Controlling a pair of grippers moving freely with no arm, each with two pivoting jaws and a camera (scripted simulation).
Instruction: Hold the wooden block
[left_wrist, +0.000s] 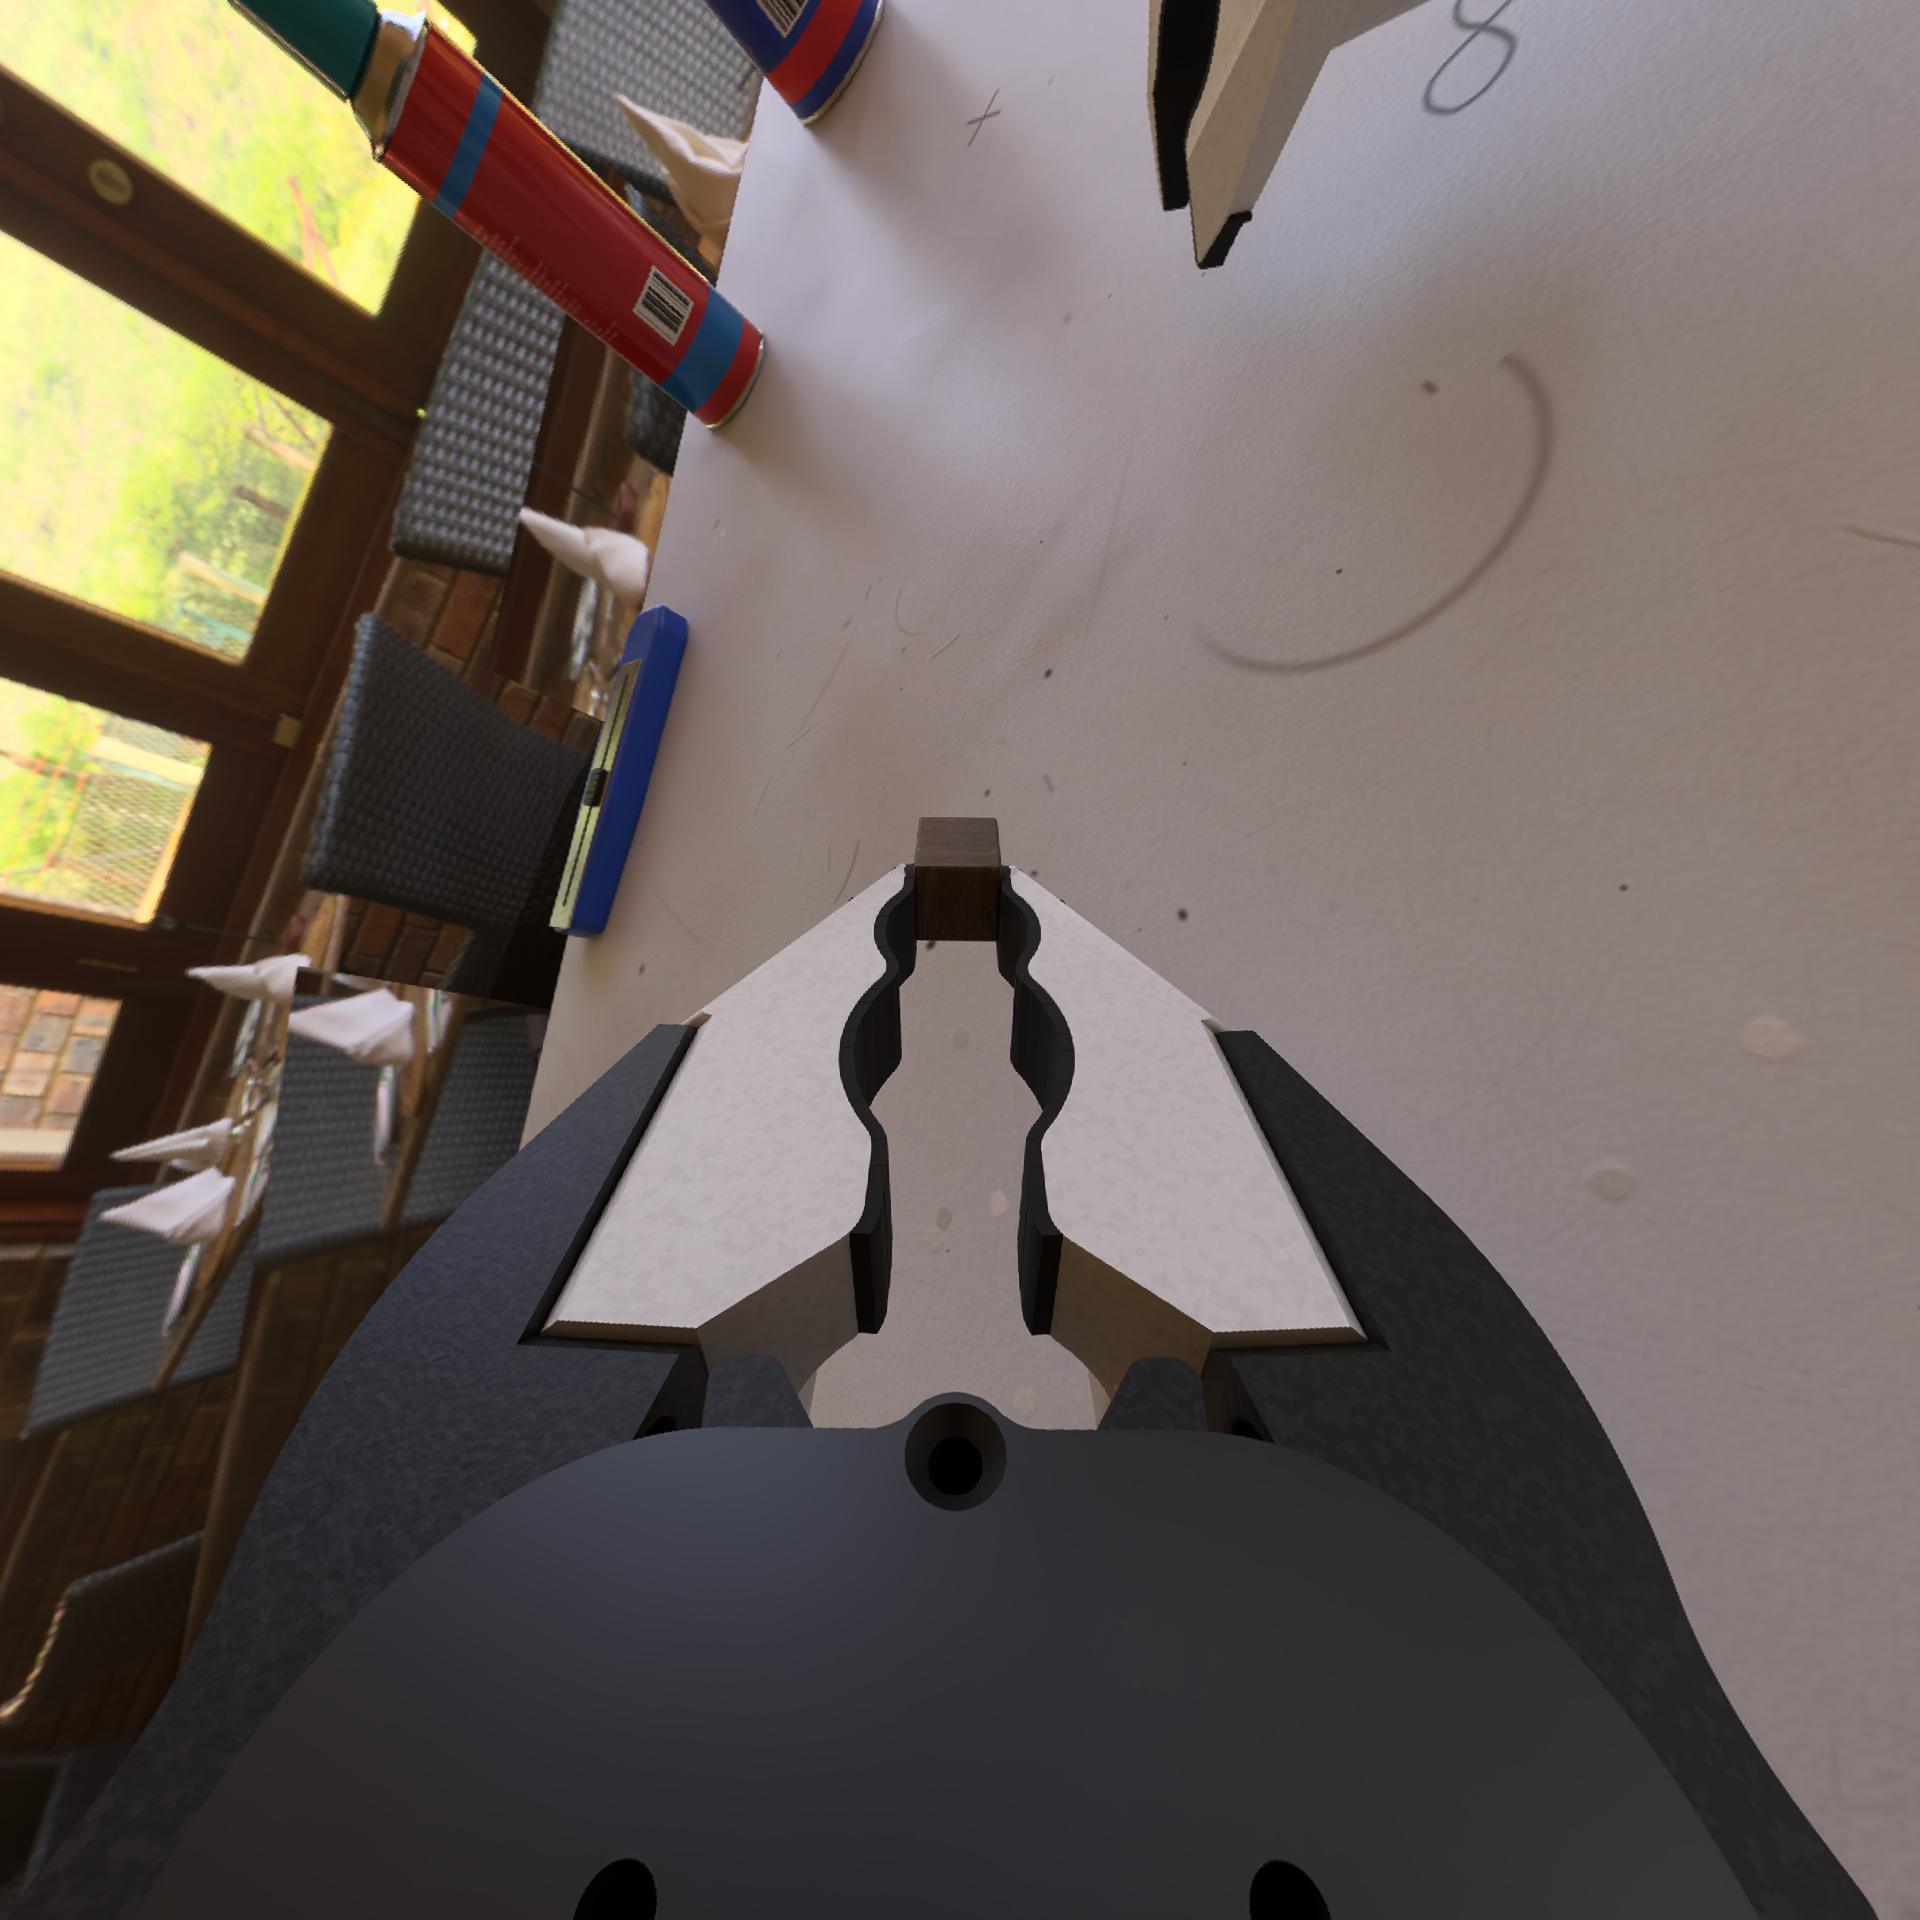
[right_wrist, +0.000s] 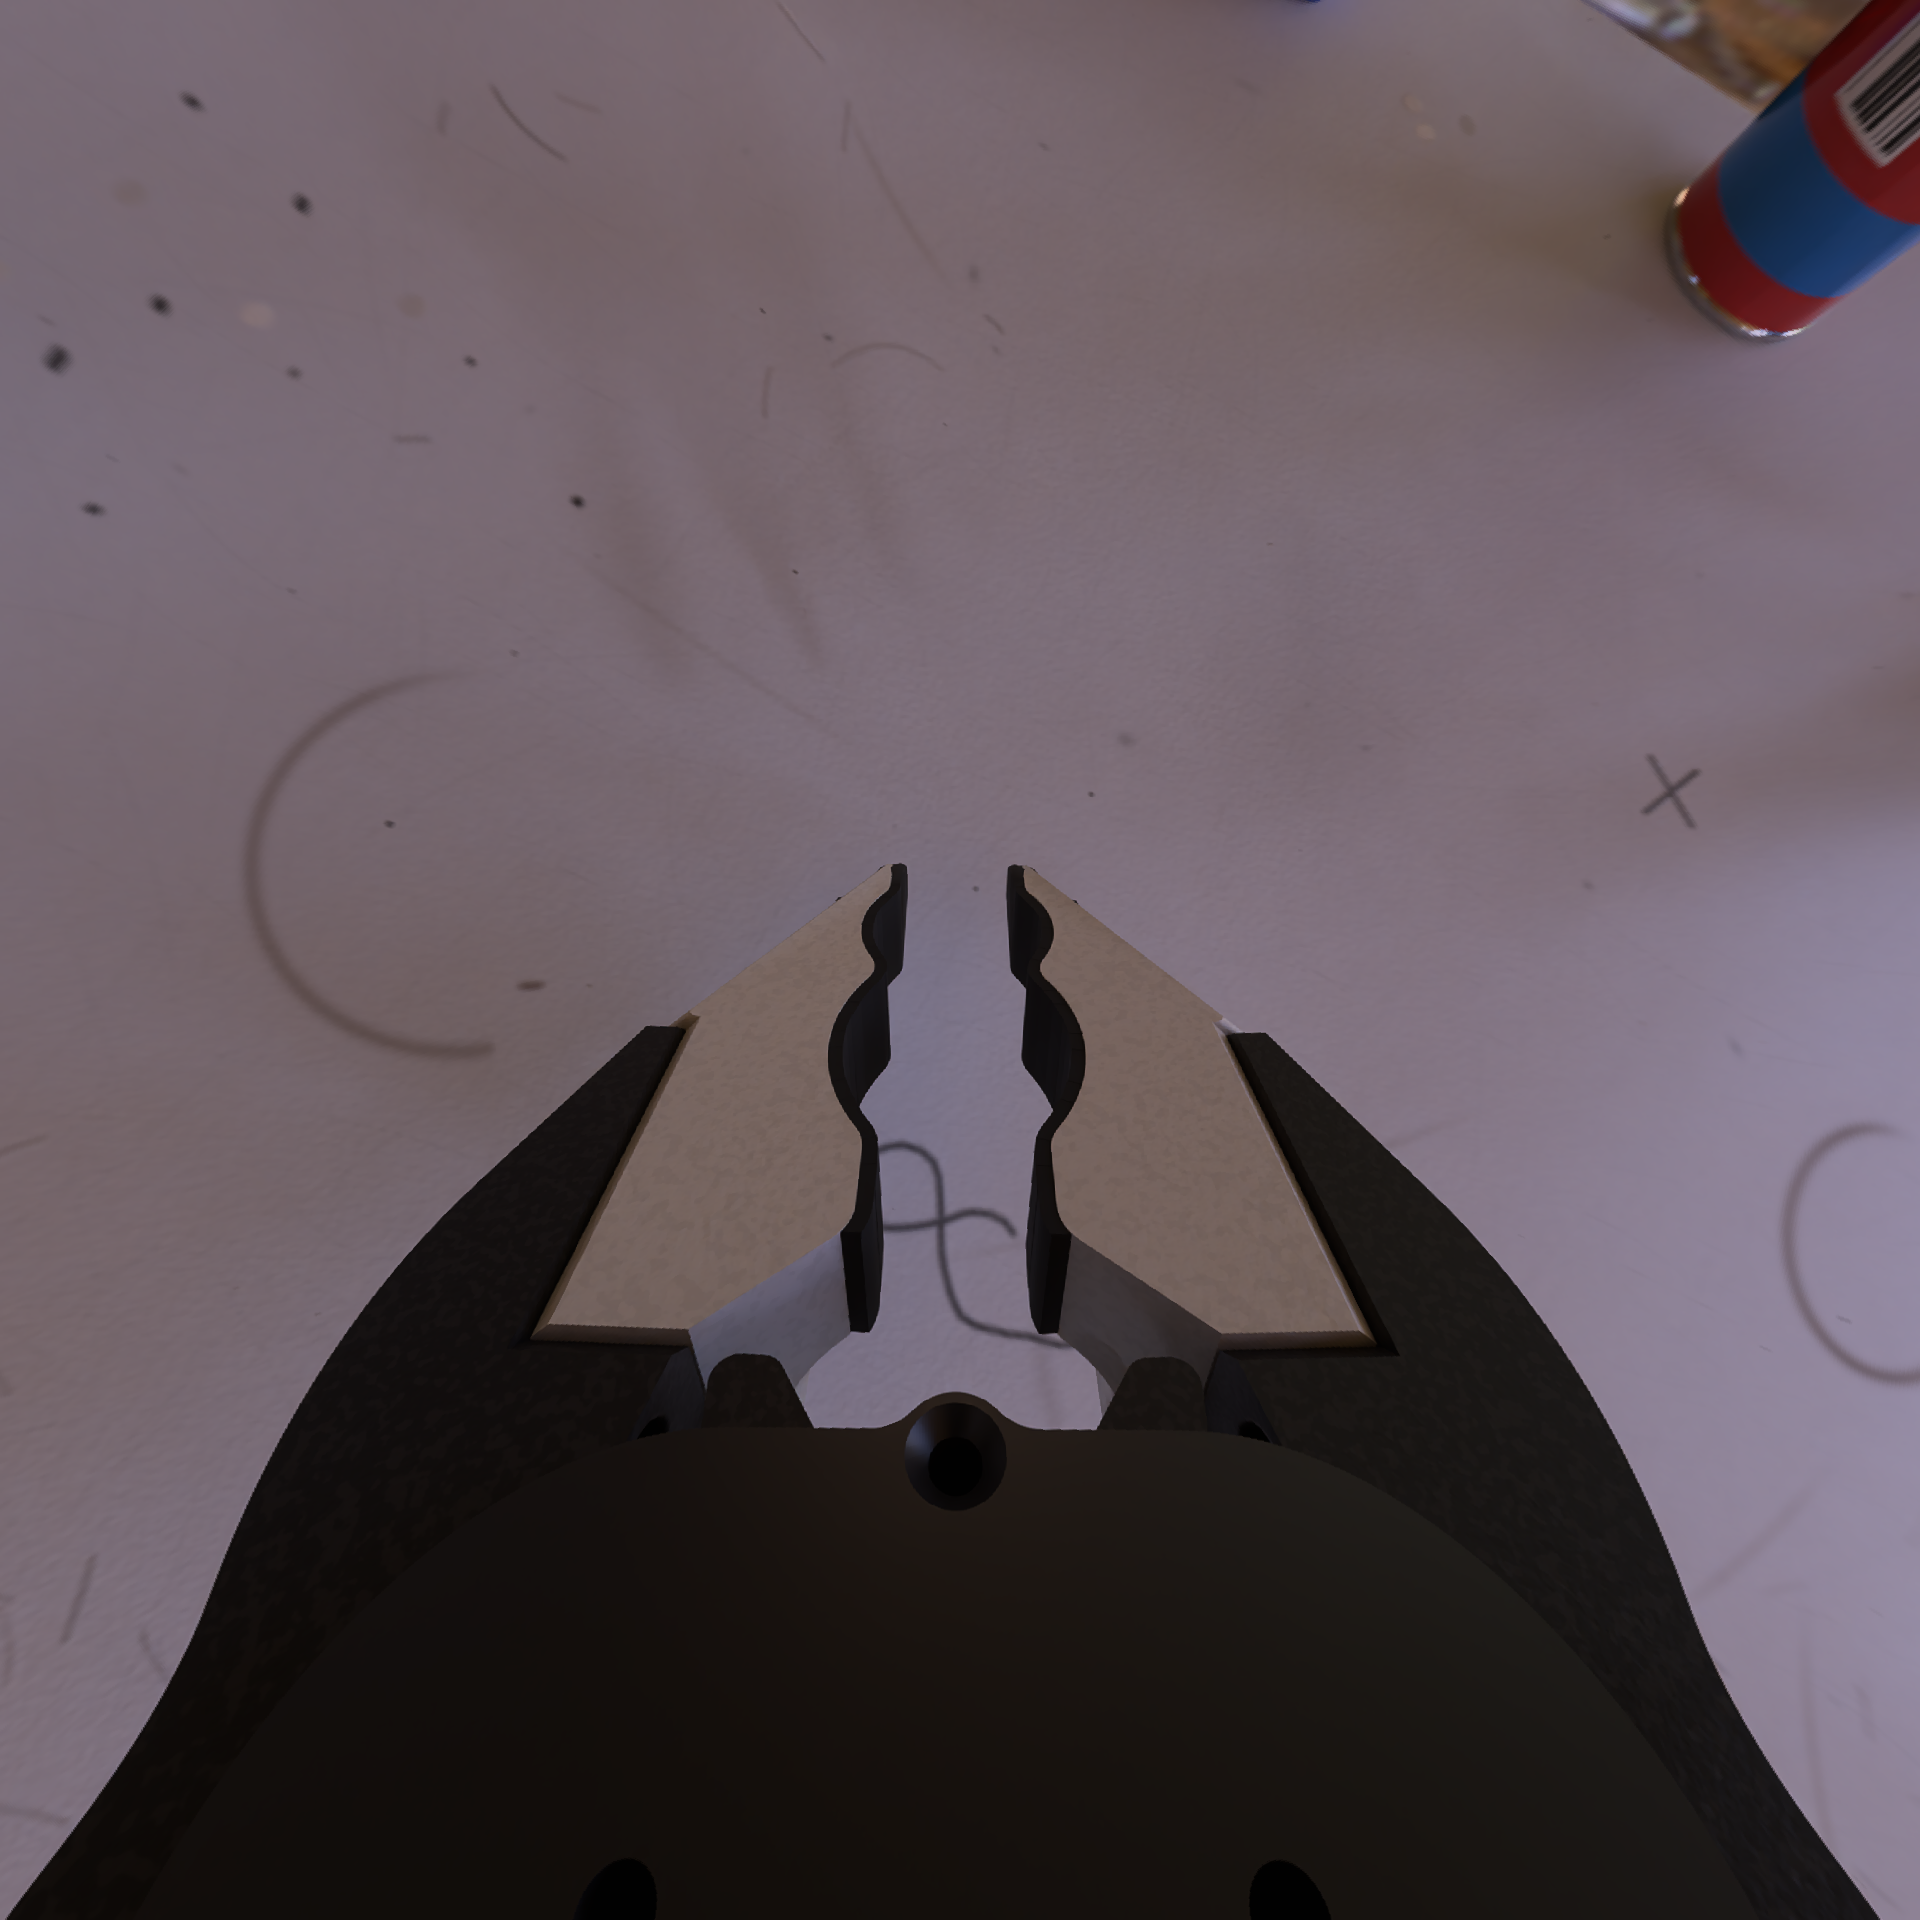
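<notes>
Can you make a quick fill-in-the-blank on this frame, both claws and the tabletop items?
1. The small dark brown wooden block is pinched at the tips of the ____ claw.
2. The right claw holds ____ between its fingers.
3. The flat blue utility knife lies at the ____ of the white scuffed table.
4. The red spray can with blue bands stands ____ on the table.

Missing words: left; nothing; edge; upright

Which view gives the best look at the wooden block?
The left wrist view. There the wooden block sits pinched between the tips of the left gripper, with its dark top and front faces clear against the white table. The right wrist view shows none of it, only the right gripper open over bare table.
</notes>
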